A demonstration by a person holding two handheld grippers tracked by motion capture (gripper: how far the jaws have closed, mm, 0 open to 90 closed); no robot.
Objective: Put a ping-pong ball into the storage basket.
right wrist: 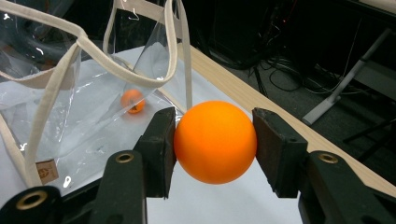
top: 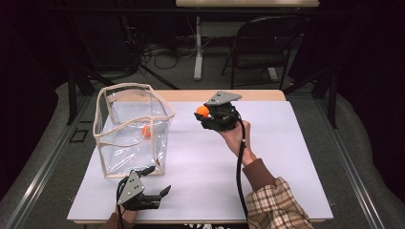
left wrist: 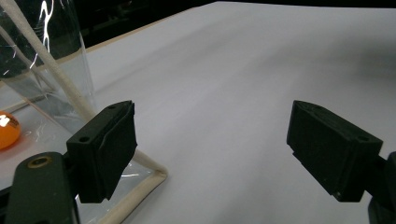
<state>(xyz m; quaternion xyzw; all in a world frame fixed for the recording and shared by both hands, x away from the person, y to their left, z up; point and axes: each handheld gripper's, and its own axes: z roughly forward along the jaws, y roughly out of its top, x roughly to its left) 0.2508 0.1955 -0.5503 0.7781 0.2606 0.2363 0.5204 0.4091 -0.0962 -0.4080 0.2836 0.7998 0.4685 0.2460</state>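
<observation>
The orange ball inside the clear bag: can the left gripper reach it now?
Probably not directly. The left gripper is open beside the bag's near corner, and the clear wall stands between it and the ball. Only the open top looks free.

From my remote station, the small orange ball inside the clear plastic tote bag [left wrist: 7, 130] is cut by the left gripper view's edge, the bag's small tan label [right wrist: 45, 171] prints too small to read, and the person's plaid sleeve [top: 274, 205] leaves the high view's bottom edge
</observation>
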